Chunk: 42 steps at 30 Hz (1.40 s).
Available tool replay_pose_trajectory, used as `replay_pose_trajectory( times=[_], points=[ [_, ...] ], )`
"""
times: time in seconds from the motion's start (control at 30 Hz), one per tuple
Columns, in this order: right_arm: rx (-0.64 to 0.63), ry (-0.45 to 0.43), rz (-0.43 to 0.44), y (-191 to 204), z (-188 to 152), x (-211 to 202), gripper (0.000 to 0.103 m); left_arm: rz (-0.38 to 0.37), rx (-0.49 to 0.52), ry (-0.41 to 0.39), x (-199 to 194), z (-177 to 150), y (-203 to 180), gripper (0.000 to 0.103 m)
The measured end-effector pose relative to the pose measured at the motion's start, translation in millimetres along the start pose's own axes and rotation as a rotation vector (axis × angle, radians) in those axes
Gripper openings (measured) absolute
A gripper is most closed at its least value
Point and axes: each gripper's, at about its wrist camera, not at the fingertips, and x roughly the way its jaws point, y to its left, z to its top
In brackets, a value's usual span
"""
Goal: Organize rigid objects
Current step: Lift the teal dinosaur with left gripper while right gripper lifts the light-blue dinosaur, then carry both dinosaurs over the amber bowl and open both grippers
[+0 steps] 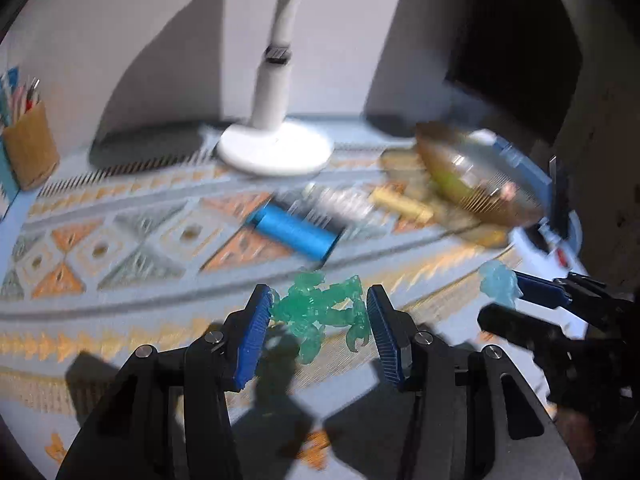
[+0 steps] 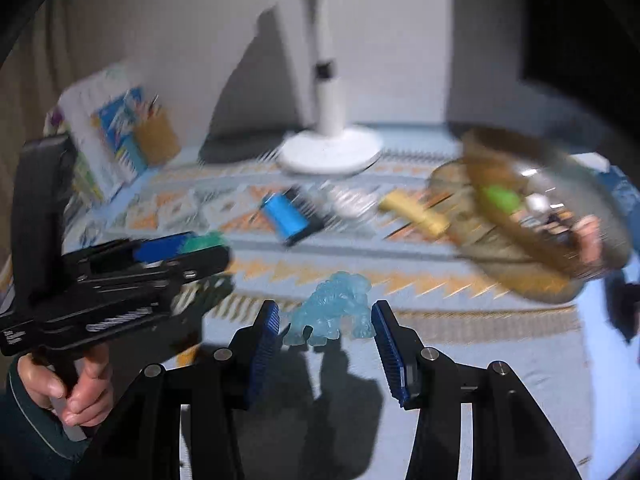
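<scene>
A translucent green toy figure (image 1: 320,312) hangs between the blue pads of my left gripper (image 1: 318,312), which is shut on it, clear of the patterned cloth (image 1: 120,240). In the right wrist view a pale blue translucent figure (image 2: 336,308) sits between the pads of my right gripper (image 2: 326,328), also shut on it and lifted above its shadow. Each gripper shows in the other's view: the right gripper (image 1: 508,300) with the blue figure (image 1: 498,284) at the right, the left gripper (image 2: 208,252) with a bit of green (image 2: 204,242) at the left. Both views are motion-blurred.
On the cloth lie a blue cylinder (image 1: 294,234), a yellow piece (image 1: 400,202) and a clear blurred object (image 1: 344,200). An amber glass bowl (image 1: 452,160) with small items stands at the right. Behind are a white lamp base (image 1: 276,148) and a pencil holder (image 1: 30,148). A hand (image 2: 76,384) holds the left gripper's handle.
</scene>
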Motion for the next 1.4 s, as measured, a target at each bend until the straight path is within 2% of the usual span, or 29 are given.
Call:
replay_pose_trajectory(
  times=[0.17, 0.33, 0.43, 0.57, 0.77, 0.97, 1.03, 1.07, 1.1, 1.13, 1.27, 1.4],
  points=[
    [0.107, -0.123, -0.133, -72.3, 33.6, -48.9, 0.047, -0.075, 0.098, -0.079, -8.5, 59.1, -50.9, 0.046],
    [0.301, -0.206, -0.209, -158.1, 66.5, -85.2, 0.047, -0.189, 0.116, -0.11, 6.6, 110.7, -92.9, 0.046],
    [0.433, -0.212, -0.262, -208.0, 77.0, -88.7, 0.047, -0.201, 0.14, -0.091, 38.0, 133.9, -122.9, 0.046],
    [0.512, -0.175, -0.279, -251.0, 82.7, -64.6, 0.047, -0.217, 0.143, -0.015, 91.3, 144.6, -149.6, 0.046],
    [0.512, -0.085, -0.266, -264.9, 82.3, -20.9, 0.047, -0.208, 0.154, 0.068, 150.7, 139.4, -174.1, 0.046],
    [0.498, -0.033, -0.25, -272.2, 86.8, 1.9, 0.047, -0.19, 0.17, 0.097, 172.3, 134.6, -183.6, 0.047],
    [0.5, -0.02, -0.238, -277.0, 91.4, 6.1, 0.049, -0.19, 0.161, 0.098, 172.0, 135.7, -182.2, 0.047],
    [0.501, -0.021, -0.232, -278.2, 94.2, 5.2, 0.057, -0.198, 0.147, 0.102, 171.5, 136.9, -180.5, 0.049],
    [0.502, -0.03, -0.229, -279.1, 95.9, 2.7, 0.065, -0.202, 0.139, 0.107, 171.5, 139.3, -180.3, 0.062],
    [0.502, -0.049, -0.232, -279.4, 97.1, -1.7, 0.067, -0.206, 0.131, 0.107, 170.2, 141.0, -179.4, 0.072],
    [0.486, -0.1, -0.233, -275.0, 95.7, -22.7, 0.067, -0.191, 0.132, 0.05, 140.8, 144.0, -166.3, 0.073],
    [0.509, -0.12, -0.192, -266.7, 85.7, -41.0, 0.067, -0.173, 0.102, -0.005, 98.9, 139.3, -139.6, 0.073]
  ],
)
